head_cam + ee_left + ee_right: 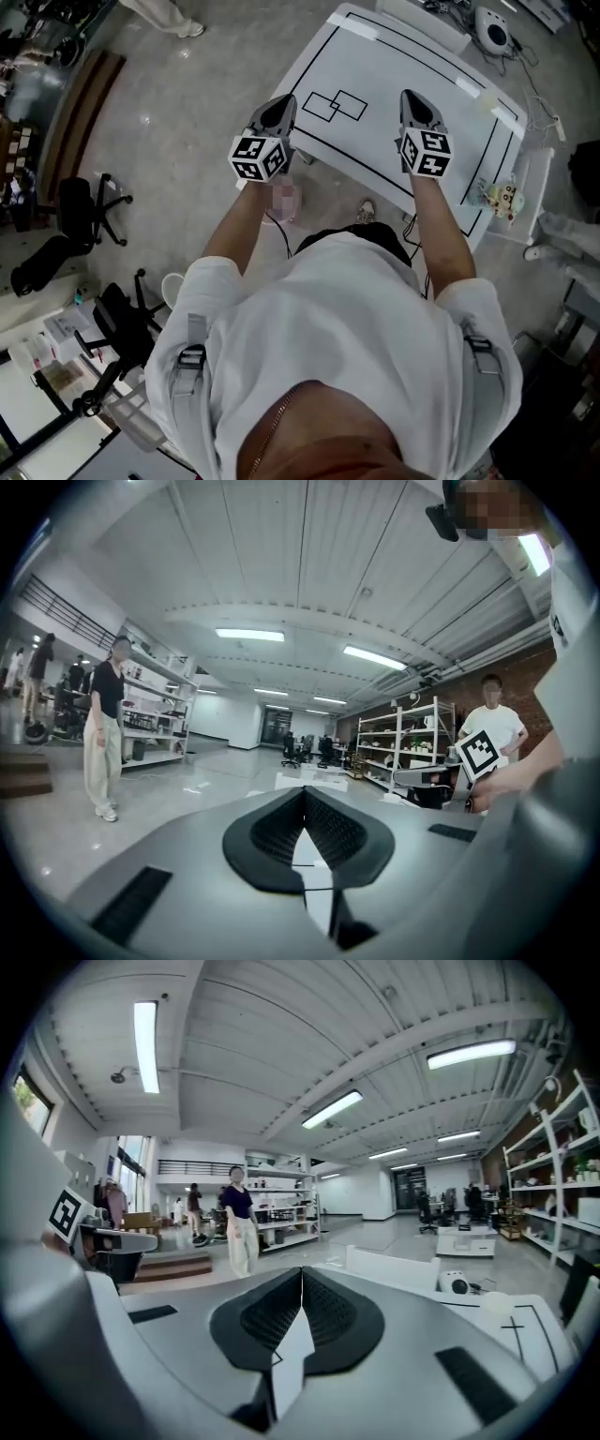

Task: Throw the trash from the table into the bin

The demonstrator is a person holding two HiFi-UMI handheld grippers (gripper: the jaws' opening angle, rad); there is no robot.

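We note the white table (394,112) lying below and ahead of both sets of fingertips. Its long axis slants from upper left to lower right in the head view, and its near edge passes under the fingertips. A black outline runs round the top.

The left gripper (279,112) and right gripper (418,105) are held side by side, well apart, both pointing out over the table. In each gripper view the ribbed pads are clenched face to face, grasping no object.

Two drawn boxes (335,105) sit on the table between the two sets of fingertips.

Small clutter (497,195) rests on a white ledge (525,187) off the table's end, right of the right fingertips. We cannot tell whether it is trash.
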